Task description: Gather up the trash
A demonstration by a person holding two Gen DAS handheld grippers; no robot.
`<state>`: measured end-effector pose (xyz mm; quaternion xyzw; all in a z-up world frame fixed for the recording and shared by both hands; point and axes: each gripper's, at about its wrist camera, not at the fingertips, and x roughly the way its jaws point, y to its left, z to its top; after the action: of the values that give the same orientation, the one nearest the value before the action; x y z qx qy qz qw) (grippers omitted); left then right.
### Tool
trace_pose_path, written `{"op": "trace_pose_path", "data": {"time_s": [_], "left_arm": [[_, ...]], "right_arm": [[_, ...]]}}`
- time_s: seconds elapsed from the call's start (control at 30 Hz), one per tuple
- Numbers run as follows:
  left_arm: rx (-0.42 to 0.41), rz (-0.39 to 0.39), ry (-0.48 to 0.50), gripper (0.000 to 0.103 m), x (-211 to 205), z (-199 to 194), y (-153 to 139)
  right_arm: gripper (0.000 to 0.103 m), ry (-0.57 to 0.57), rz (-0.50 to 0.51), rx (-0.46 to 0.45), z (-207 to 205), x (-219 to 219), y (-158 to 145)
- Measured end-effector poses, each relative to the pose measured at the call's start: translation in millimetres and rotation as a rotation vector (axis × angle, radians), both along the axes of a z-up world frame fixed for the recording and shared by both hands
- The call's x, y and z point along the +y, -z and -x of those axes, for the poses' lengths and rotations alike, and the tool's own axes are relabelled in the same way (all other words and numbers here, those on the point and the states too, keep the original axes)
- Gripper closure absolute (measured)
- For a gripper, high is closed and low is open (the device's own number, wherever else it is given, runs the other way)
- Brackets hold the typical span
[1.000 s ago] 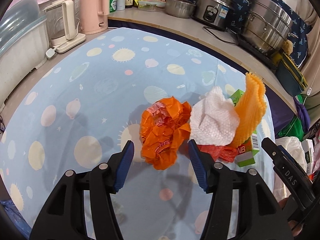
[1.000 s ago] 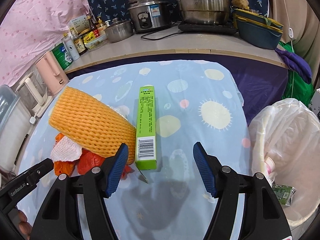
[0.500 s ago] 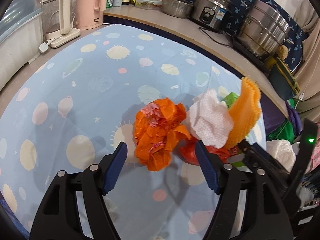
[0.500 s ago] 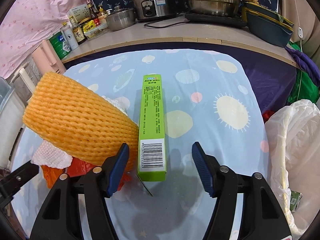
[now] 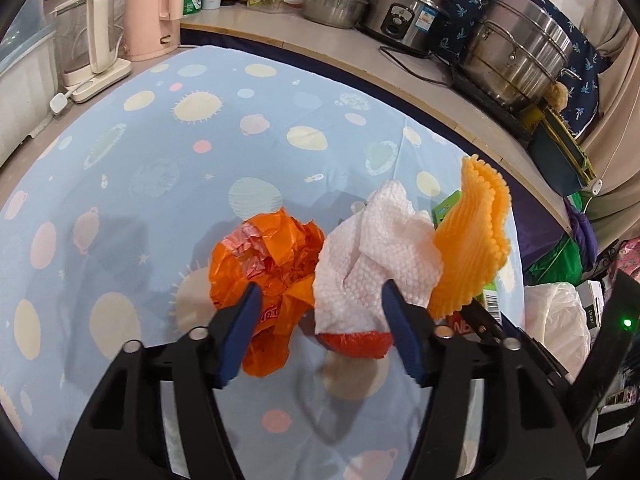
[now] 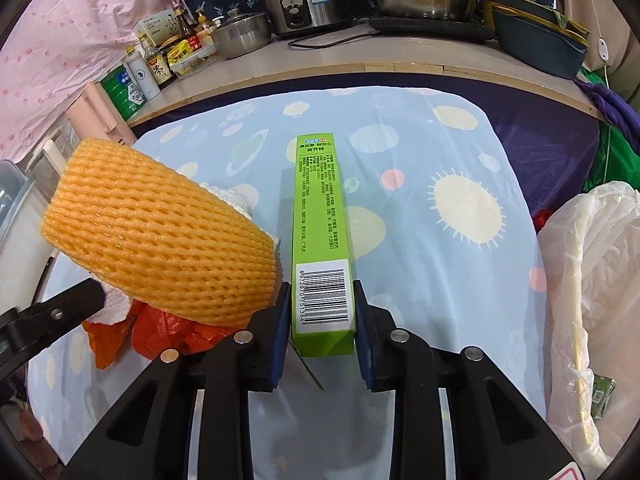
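A pile of trash lies on the blue spotted tablecloth [image 5: 140,168]. My left gripper [image 5: 320,312] is open, its blue fingers on either side of a crumpled orange plastic bag [image 5: 268,248] and a white paper towel [image 5: 376,256]. An orange foam net [image 5: 472,248] stands to the right; it also shows in the right wrist view [image 6: 160,232]. My right gripper [image 6: 320,312] is shut on the near end of a long green box [image 6: 320,224] that lies on the cloth [image 6: 440,160]. A red wrapper [image 6: 168,332] lies under the foam net.
A bin lined with a white plastic bag [image 6: 592,280] stands off the table's right edge. A counter behind holds a rice cooker [image 5: 408,12], steel pots [image 5: 520,52], bottles, a pink kettle [image 5: 152,8] and a white kettle [image 5: 88,36].
My right gripper moved forward and closed on the green box. My left gripper moved forward and right, so its fingers now straddle the orange bag and paper towel.
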<state>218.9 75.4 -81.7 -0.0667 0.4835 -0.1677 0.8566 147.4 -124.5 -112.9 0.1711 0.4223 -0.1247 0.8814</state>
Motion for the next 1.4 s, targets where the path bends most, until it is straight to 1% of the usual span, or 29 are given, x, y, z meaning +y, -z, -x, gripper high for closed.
{"op": "trace_pose_path", "data": {"time_s": [0.07,0.1,0.17,0.2,0.3,0.67,0.8,0.9,1.03,1.1,1.13,1.17,1.2,1.23,1.33,1.4], "left_arm": [[0.016,0.002,0.006,0.068,-2,-3,3],[0.024,0.005,0.015,0.072,-3,-4,4],[0.025,0.002,0.028,0.085,-6,-2,4],[0.022,-0.001,0.037,0.088,-7,-1,3],[0.003,0.002,0.043,0.090,-7,4,-5],[-0.084,0.037,0.055,0.090,-4,23,-51],[-0.080,0.035,0.078,0.090,-2,33,-52],[-0.060,0.010,0.086,0.088,2,41,-40],[-0.023,-0.028,0.066,0.080,13,45,-20],[-0.012,-0.038,0.054,0.073,20,45,-14],[-0.013,-0.039,0.048,0.064,24,46,-12],[-0.017,-0.040,0.042,0.059,27,47,-11],[-0.025,-0.044,0.036,0.050,31,49,-11],[-0.034,-0.049,0.034,0.043,34,51,-10],[-0.042,-0.071,0.044,0.037,36,58,-4],[-0.034,-0.081,0.060,0.035,34,62,4]], "right_arm": [[0.076,0.006,-0.006,-0.007,3,-3,-2],[0.076,0.008,-0.008,-0.011,5,-4,-4],[0.076,0.011,-0.009,-0.019,8,-6,-7],[0.076,0.012,-0.010,-0.025,9,-7,-9],[0.076,0.019,-0.017,-0.045,15,-8,-17],[0.076,0.033,-0.016,-0.136,44,-15,-53],[0.076,0.035,-0.020,-0.157,58,-18,-63],[0.076,0.040,-0.025,-0.164,68,-20,-64],[0.076,0.048,-0.034,-0.169,78,-20,-65],[0.076,0.050,-0.033,-0.177,83,-20,-67],[0.076,0.049,-0.035,-0.182,85,-19,-68],[0.076,0.050,-0.034,-0.190,88,-19,-71],[0.076,0.050,-0.032,-0.196,90,-19,-73],[0.076,0.051,-0.029,-0.204,92,-18,-76],[0.076,0.054,-0.029,-0.227,96,-18,-84],[0.076,0.056,-0.030,-0.240,98,-18,-88]]}}
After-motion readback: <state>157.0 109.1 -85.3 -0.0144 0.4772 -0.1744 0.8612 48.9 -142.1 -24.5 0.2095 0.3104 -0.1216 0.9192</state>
